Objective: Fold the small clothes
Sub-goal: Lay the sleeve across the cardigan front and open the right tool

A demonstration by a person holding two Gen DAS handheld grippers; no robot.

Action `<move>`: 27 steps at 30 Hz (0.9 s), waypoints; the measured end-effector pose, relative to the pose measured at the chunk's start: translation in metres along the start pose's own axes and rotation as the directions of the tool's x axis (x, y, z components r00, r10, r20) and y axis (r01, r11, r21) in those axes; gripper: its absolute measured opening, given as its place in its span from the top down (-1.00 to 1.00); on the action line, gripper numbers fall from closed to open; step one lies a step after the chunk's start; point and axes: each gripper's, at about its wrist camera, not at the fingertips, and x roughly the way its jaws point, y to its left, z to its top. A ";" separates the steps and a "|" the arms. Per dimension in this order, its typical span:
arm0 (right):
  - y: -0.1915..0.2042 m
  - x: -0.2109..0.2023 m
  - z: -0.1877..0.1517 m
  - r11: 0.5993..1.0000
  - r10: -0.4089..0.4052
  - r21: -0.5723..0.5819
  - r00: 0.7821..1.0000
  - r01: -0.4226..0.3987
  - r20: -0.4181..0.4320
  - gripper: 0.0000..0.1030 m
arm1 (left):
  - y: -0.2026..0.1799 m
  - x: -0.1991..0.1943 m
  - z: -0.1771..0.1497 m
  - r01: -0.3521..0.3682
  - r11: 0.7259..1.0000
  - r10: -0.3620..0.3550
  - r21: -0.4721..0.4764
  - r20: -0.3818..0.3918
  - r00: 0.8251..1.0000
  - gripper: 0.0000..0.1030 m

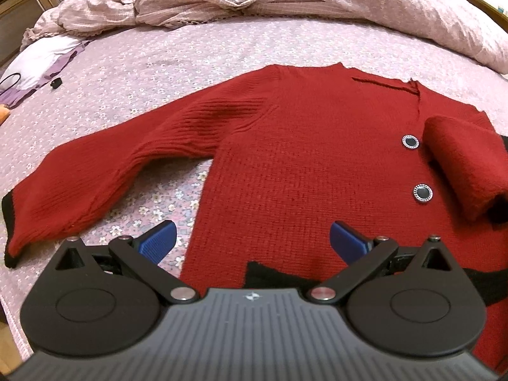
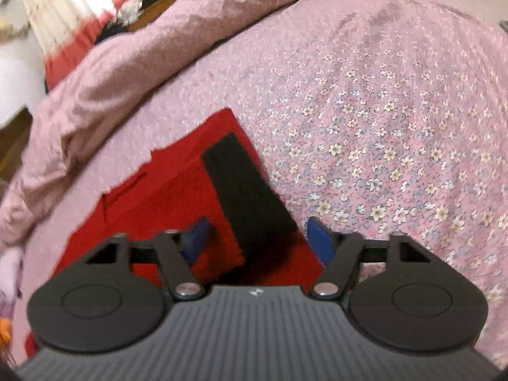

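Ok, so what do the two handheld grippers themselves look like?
Both look alike: the left gripper and right gripper have ribbed blue finger pads on black linkage arms with silver pivot pins, round black side discs, and a grey ridged body carrying a small emblem.

Your left hand-held gripper (image 1: 252,243) tilts downward, jaws spread wide, nothing between them. Your right hand-held gripper (image 2: 257,238) also tilts down, blue fingers (image 2: 320,241) apart, gripping nothing.

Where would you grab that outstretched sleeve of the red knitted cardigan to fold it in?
Probably at the black cuff of the outstretched sleeve. It lies flat on the floral bedsheet, so come from its outer end, slipping one finger under the edge. The left gripper, jaws open, is nearest.
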 end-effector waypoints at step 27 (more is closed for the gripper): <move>0.129 -0.043 -0.044 0.812 0.521 -0.254 0.849 -0.525 -0.089 0.76 | 0.020 -0.002 -0.006 -0.021 0.999 0.021 -0.049 0.000 1.000 -1.00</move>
